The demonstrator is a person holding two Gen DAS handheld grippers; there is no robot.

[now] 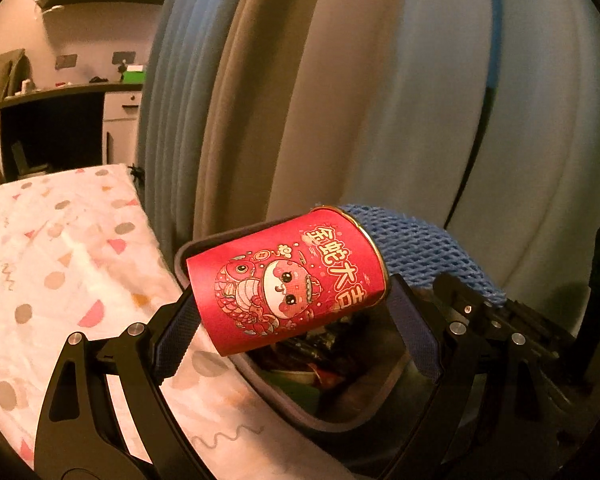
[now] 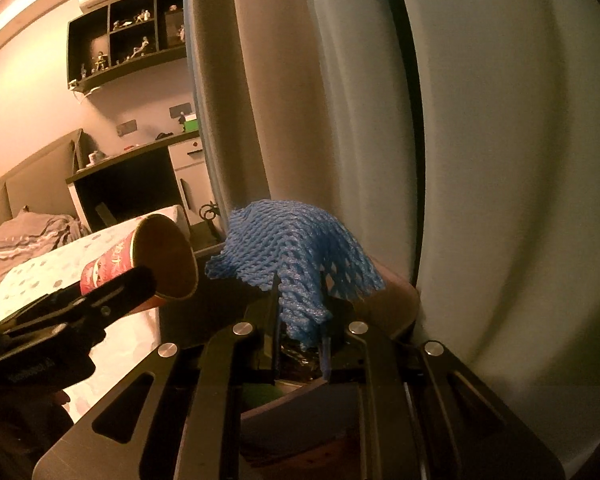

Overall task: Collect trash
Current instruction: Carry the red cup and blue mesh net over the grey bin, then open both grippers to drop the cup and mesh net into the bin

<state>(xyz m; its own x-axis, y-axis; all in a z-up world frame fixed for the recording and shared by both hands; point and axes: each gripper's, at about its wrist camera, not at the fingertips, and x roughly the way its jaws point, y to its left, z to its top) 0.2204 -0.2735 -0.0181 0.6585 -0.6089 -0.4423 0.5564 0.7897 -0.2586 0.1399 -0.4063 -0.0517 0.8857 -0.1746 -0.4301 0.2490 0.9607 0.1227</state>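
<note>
Left tongs (image 1: 296, 320) clenched on a red paper cup (image 1: 288, 280) at frame centre, right tongs (image 2: 300, 332) gripping blue foam netting (image 2: 296, 256), both above a trash bin (image 1: 340, 420), curtains (image 1: 340, 80) behind

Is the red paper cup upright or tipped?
Tipped: the red paper cup lies sideways in the left gripper, its open mouth facing sideways.
</note>
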